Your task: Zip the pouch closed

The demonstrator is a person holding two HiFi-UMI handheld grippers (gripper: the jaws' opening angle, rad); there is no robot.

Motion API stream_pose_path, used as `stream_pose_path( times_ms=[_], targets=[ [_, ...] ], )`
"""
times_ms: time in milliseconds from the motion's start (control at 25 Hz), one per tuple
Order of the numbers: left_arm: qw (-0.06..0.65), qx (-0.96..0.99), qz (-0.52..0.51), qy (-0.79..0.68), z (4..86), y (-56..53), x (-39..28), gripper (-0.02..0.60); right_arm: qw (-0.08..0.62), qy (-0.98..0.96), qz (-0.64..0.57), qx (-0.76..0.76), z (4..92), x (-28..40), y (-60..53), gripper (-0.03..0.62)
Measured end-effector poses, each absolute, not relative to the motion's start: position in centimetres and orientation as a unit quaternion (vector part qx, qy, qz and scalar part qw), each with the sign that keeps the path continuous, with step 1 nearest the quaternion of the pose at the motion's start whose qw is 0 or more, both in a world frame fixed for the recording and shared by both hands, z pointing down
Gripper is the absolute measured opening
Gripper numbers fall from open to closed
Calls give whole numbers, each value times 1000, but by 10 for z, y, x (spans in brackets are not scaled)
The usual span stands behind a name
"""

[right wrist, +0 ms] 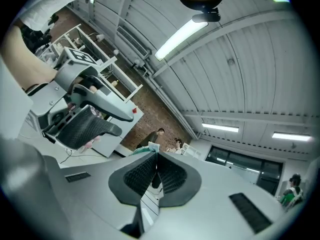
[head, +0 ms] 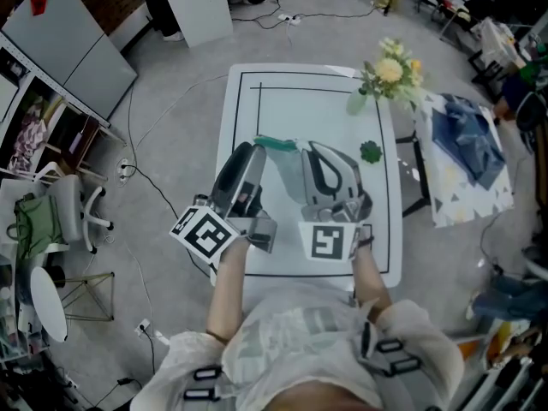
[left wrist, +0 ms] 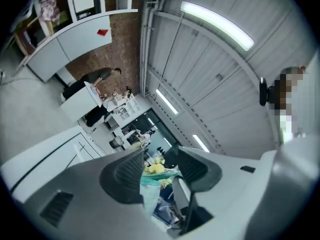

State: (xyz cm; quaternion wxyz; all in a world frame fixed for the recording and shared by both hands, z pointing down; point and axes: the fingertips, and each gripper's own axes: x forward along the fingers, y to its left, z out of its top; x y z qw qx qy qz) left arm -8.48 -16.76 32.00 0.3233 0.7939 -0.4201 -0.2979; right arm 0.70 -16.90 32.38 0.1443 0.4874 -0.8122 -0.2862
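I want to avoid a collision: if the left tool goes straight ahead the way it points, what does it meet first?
Most likely the pouch: its teal edge lies just ahead, between the open jaws of the left tool. The flowers stand behind it; depth is unclear.

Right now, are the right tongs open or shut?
Shut: the right tongs pinch the teal-edged translucent pouch, pads together.

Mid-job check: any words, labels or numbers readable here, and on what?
No readable text anywhere.
Cube on left claw, cube on right claw: square black-and-white marker patterns only, no letters.
Red sticker on grey cabinet: too small to read.
Pouch: no print visible.
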Motion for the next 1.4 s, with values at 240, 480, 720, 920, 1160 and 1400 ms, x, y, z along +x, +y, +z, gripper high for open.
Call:
stream_pose_path(
  times_ms=[240, 480, 720, 920, 1160, 1400],
  targets=[
    [451, 760, -356, -304, 316, -175, -70, 184, 142, -819, -297, 469, 325, 2, -163, 14],
    [522, 727, -394, -209, 310, -170, -57, 183, 141, -826, -313, 448, 325, -8, -152, 14],
    [560, 700, -400, -192, 319, -166, -56, 161, 144, -835, -320, 423, 328, -12, -148, 14],
    [587, 677, -413, -164, 323, -163, -58, 141, 149, -840, -318, 413, 333, -14, -147, 14],
    [604, 654, -435, -137, 325, -162, -56, 93, 150, -841, -316, 414, 335, -10, -148, 14],
    [612, 643, -443, -128, 325, -161, -55, 67, 147, -841, -317, 413, 333, -9, -144, 14]
  ],
)
